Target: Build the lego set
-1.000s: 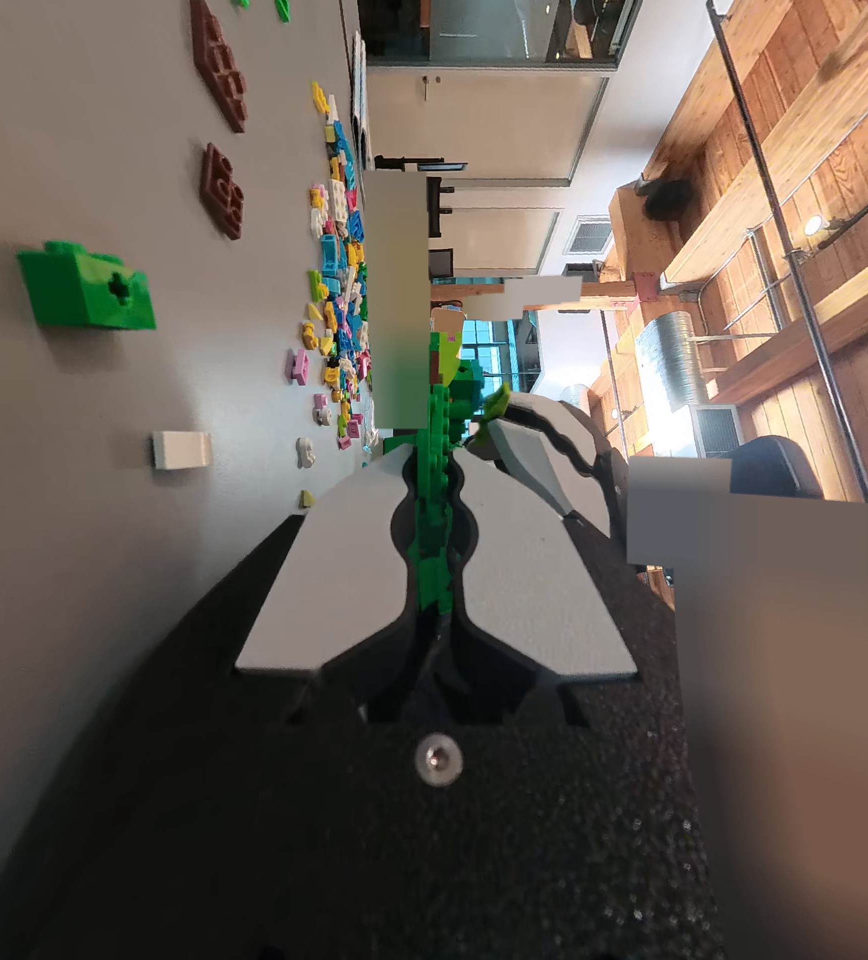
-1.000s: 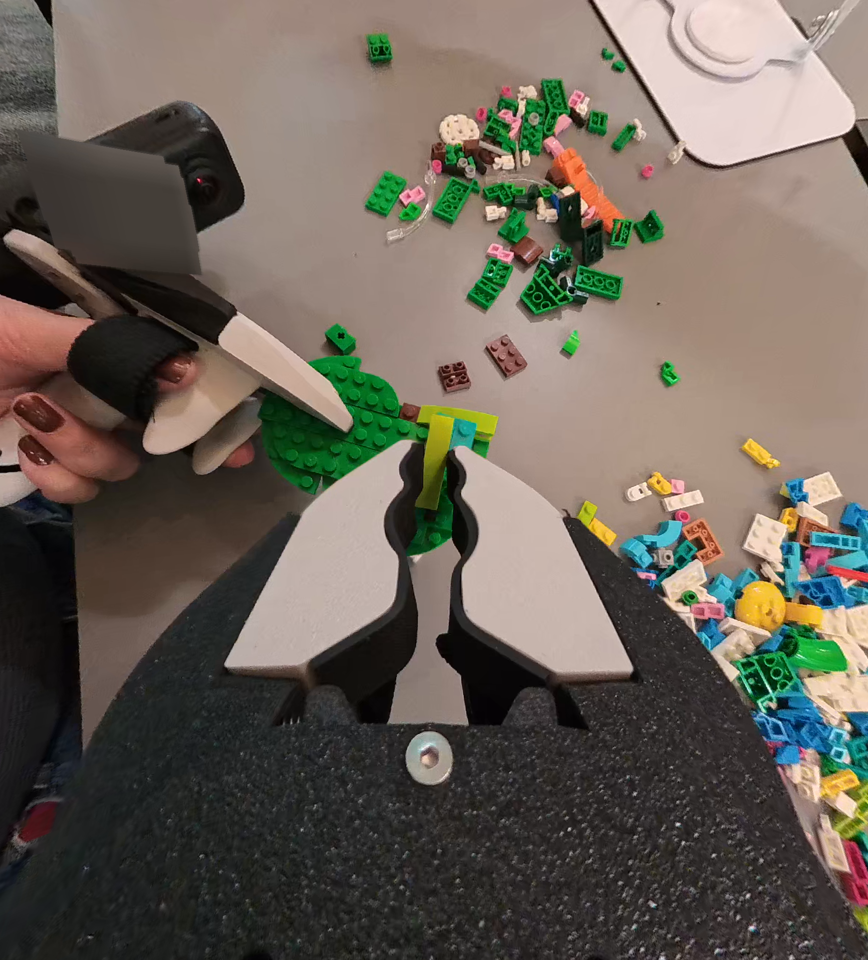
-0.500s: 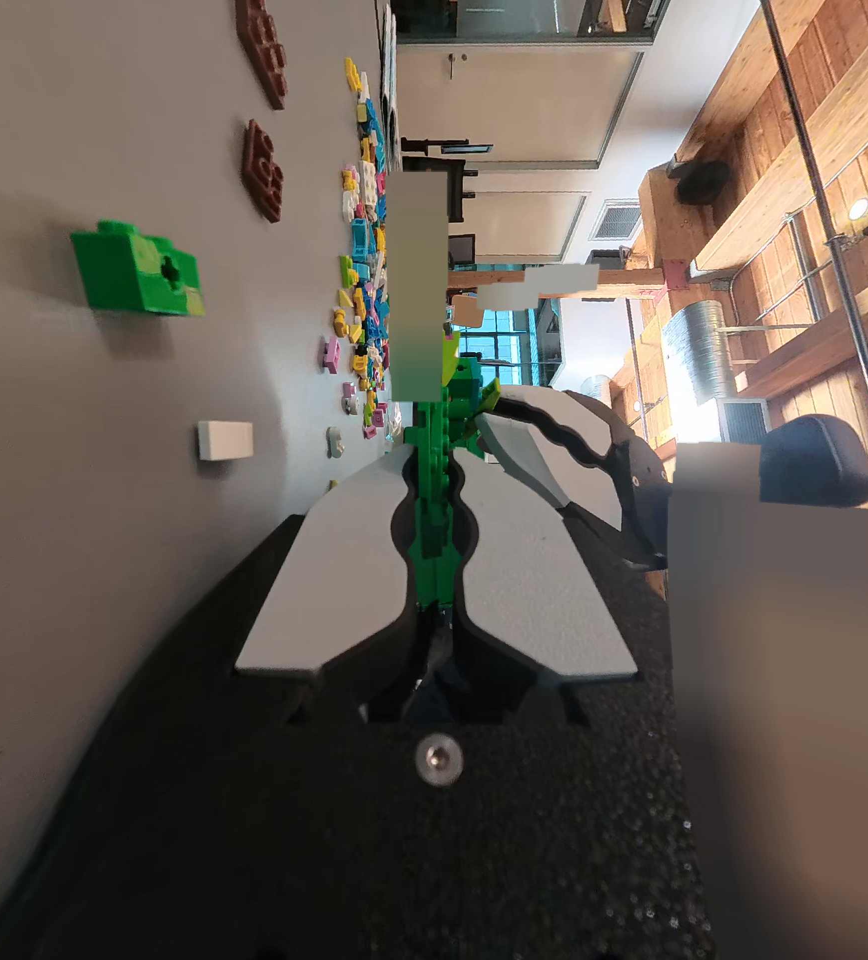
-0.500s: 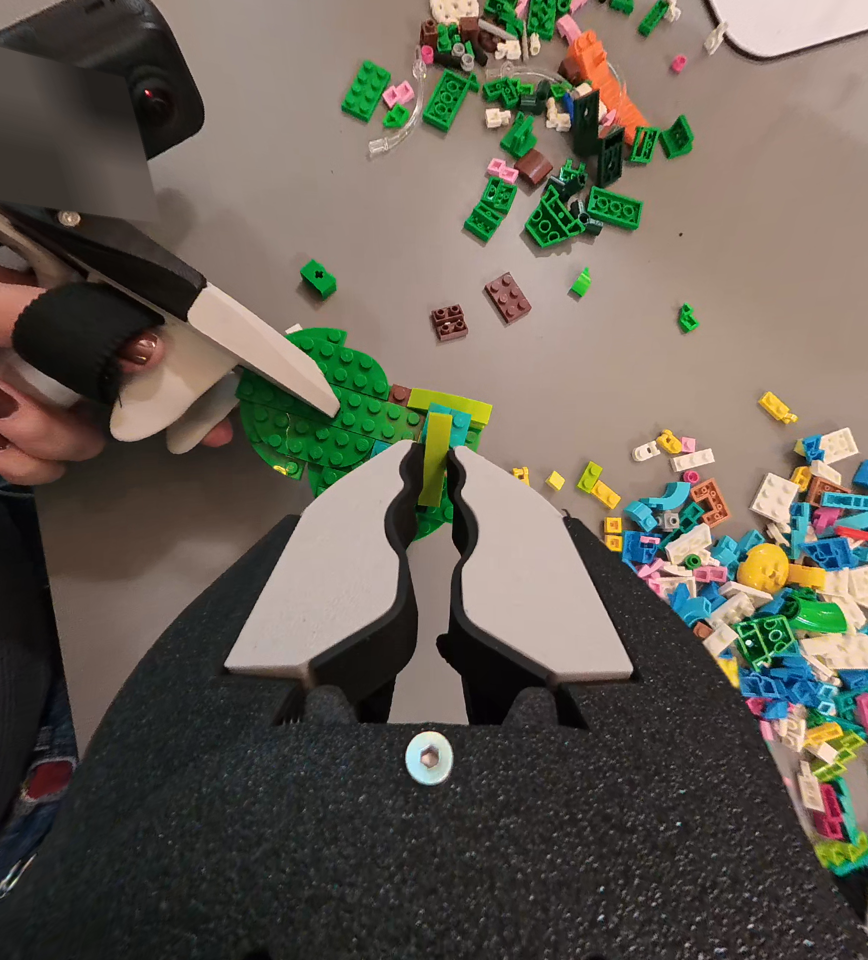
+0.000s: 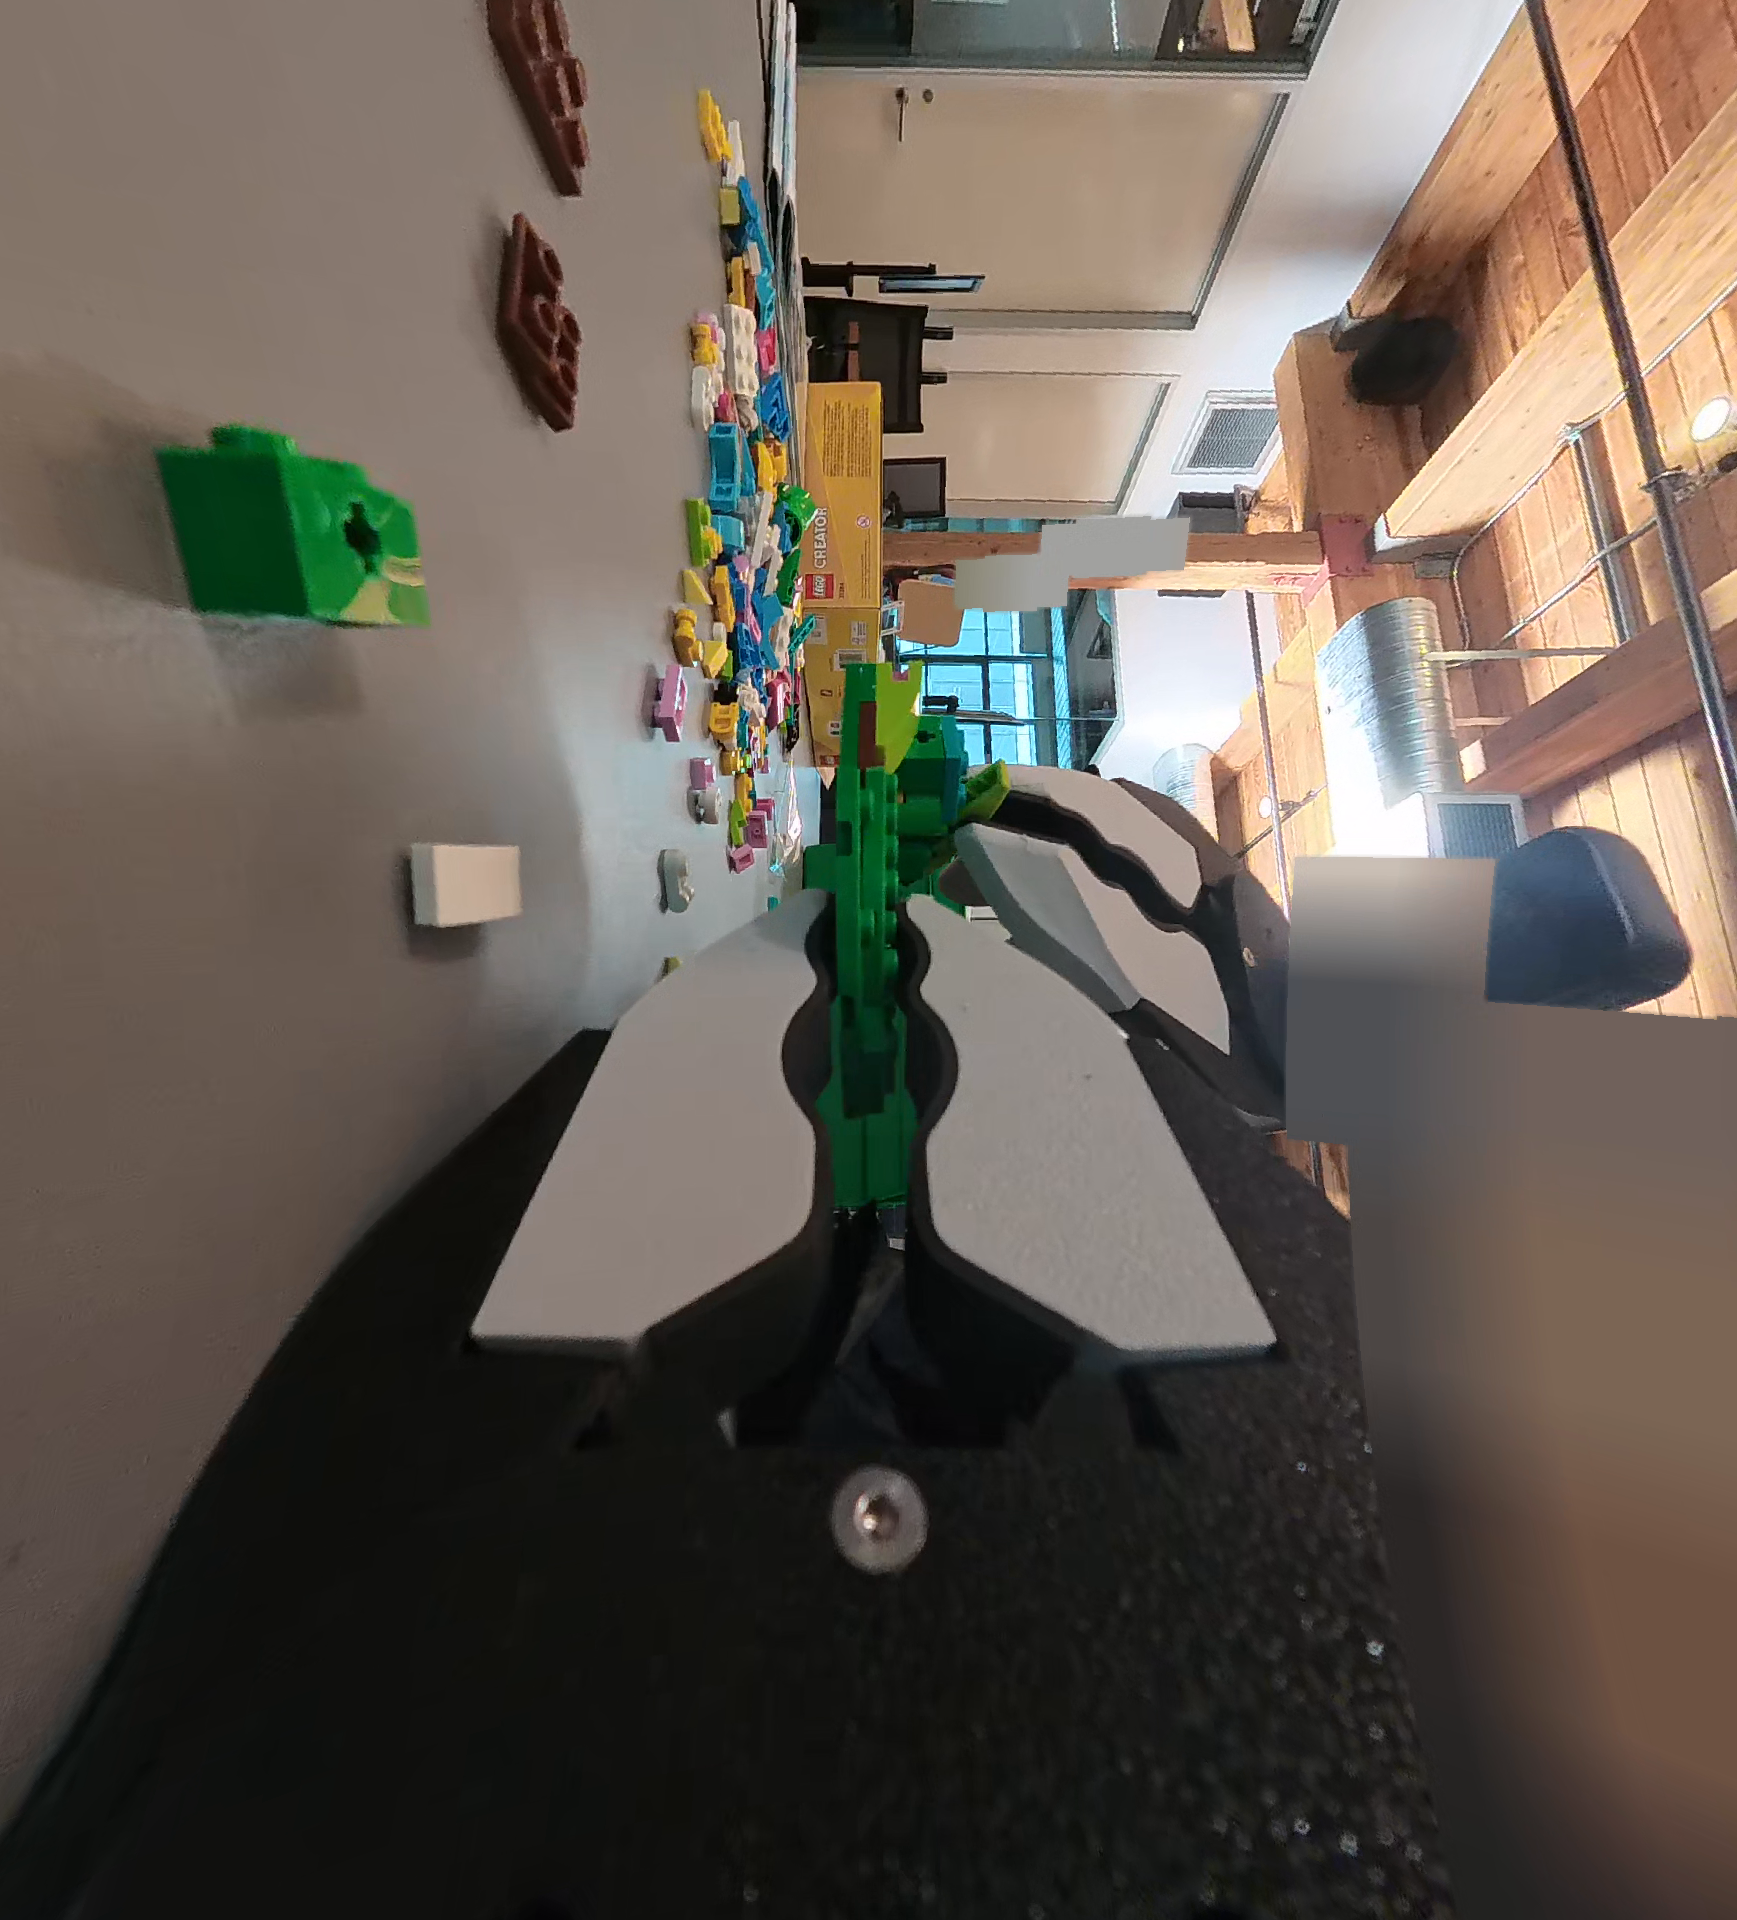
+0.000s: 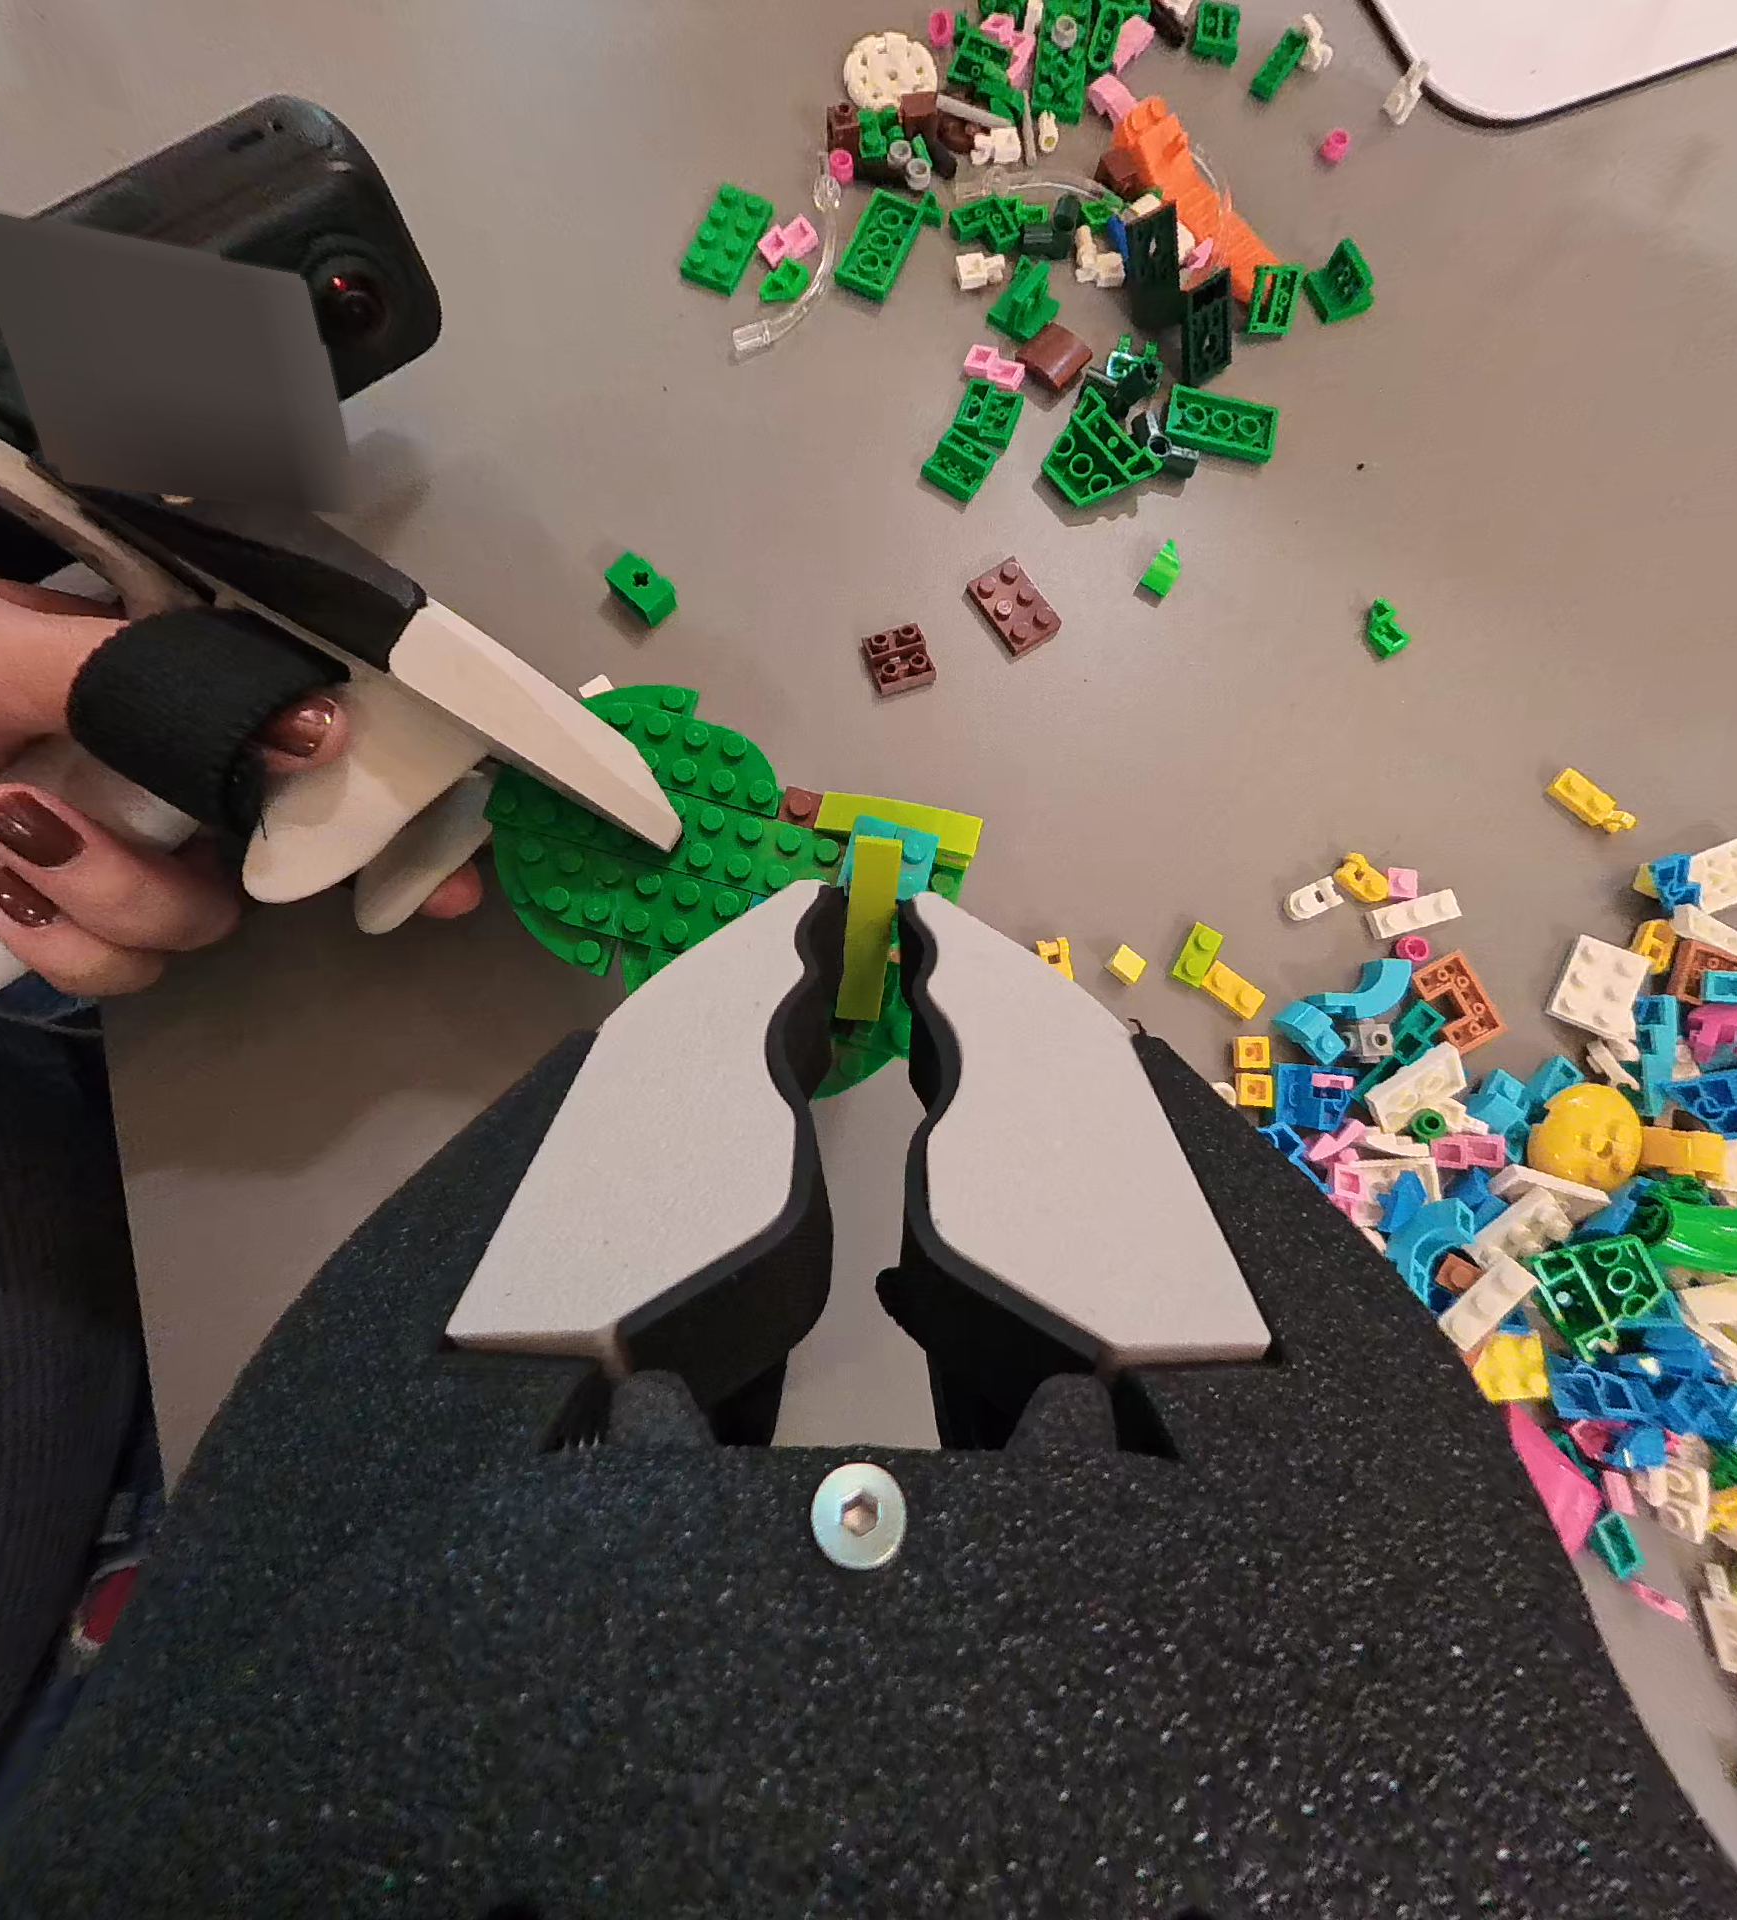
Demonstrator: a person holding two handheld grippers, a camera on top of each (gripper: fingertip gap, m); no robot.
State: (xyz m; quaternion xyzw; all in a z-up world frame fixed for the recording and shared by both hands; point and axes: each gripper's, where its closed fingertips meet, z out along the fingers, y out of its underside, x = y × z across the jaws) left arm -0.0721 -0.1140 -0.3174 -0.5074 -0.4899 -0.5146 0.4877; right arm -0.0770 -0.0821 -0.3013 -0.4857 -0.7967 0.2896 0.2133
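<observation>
My left gripper (image 5: 864, 914) is shut on the edge of the green plate assembly (image 5: 869, 935) and holds it edge-on above the grey table. In the right wrist view the same assembly (image 6: 656, 852) is a round studded green base with a lime and teal stack at its right end. My right gripper (image 6: 864, 904) is shut on a lime tile (image 6: 866, 940) that stands against the teal piece (image 6: 895, 836). The left gripper's finger (image 6: 552, 732) lies over the base. A hand (image 6: 33, 790) holds the left gripper.
A small green brick (image 6: 640, 587) and two brown plates (image 6: 1011, 606) lie behind the assembly. A green and orange pile (image 6: 1082, 260) is farther back. A mixed blue, white and yellow pile (image 6: 1591, 1174) fills the right. A yellow box (image 5: 843, 540) stands at the table's far edge. About 4 centimetres separates my left fingertips from my right.
Both grippers and the assembly have moved toward the near table edge, away from the green pile. The lime tile stays in my right gripper against the stack.
</observation>
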